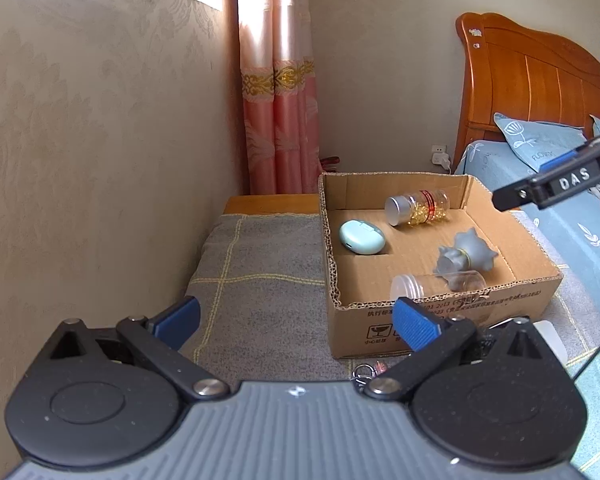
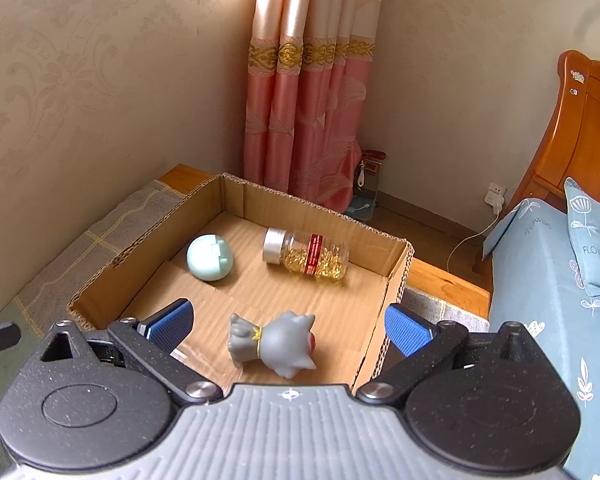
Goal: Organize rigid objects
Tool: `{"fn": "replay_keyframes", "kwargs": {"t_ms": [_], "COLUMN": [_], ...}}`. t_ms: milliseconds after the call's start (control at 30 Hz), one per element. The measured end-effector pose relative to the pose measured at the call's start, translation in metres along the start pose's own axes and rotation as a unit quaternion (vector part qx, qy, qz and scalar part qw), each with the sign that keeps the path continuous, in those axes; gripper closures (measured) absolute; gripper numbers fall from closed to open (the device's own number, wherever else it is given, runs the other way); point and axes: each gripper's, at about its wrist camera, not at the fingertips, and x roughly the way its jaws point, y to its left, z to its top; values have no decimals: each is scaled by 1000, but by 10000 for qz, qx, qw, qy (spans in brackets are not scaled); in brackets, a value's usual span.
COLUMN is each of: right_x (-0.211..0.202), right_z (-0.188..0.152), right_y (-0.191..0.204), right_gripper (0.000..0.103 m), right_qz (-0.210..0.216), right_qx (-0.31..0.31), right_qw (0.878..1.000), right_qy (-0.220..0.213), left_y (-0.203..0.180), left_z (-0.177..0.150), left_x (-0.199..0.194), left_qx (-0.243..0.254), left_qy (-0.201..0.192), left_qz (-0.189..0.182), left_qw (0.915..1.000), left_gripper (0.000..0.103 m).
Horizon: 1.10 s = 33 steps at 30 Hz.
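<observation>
The left wrist view sits low behind the cardboard box (image 1: 440, 268), facing it at 1 o'clock. The right wrist view hangs close above the same box (image 2: 244, 280), looking down. Both share the curtain (image 1: 278, 92) and headboard (image 2: 588, 128).

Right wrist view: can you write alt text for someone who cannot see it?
An open, empty right gripper hovers over a shallow cardboard box holding a grey toy figure on its side, a clear jar of golden capsules lying down, and a pale blue oval case. Pink curtains and a blue-covered bed lie behind.
</observation>
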Motion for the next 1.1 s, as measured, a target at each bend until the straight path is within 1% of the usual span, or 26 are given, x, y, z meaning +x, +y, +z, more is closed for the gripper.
{"fn": "replay_keyframes", "kwargs": {"t_ms": [233,433,633,733,833,933,1000,1100], "right_x": [-19,-25,-12,0,10,18,18,13], "right_z": [-27,-65,-98,-109,-116,-123,-127,-133], "right_y": [11,22,38,43,41,37,31,26], "right_gripper": [0,0,0,0,0,0,0,0], "right_qz": [-41,-192,-358,-340,-268,-348,-222,-228], "right_qx": [26,205,399,554,789,914,1072,1116], "right_qw": [10000,9996,9981,9970,9951,9933,9919,9913], "right_qy": [-56,53,301,431,528,620,644,667], "left_y": [-1,0,-4,-7,-9,-10,-12,-16], "left_z": [-6,-14,-23,-26,-30,-34,-37,-42], "left_x": [0,3,11,14,18,24,27,34], "left_qx": [36,66,80,148,176,183,243,349], "left_qy": [72,148,294,366,464,580,646,745], "left_qz": [-15,-56,-69,-88,-106,-181,-211,-269], "left_qw": [10000,9999,9995,9992,9987,9980,9974,9962], "left_gripper": [1,1,1,1,1,1,1,1]}}
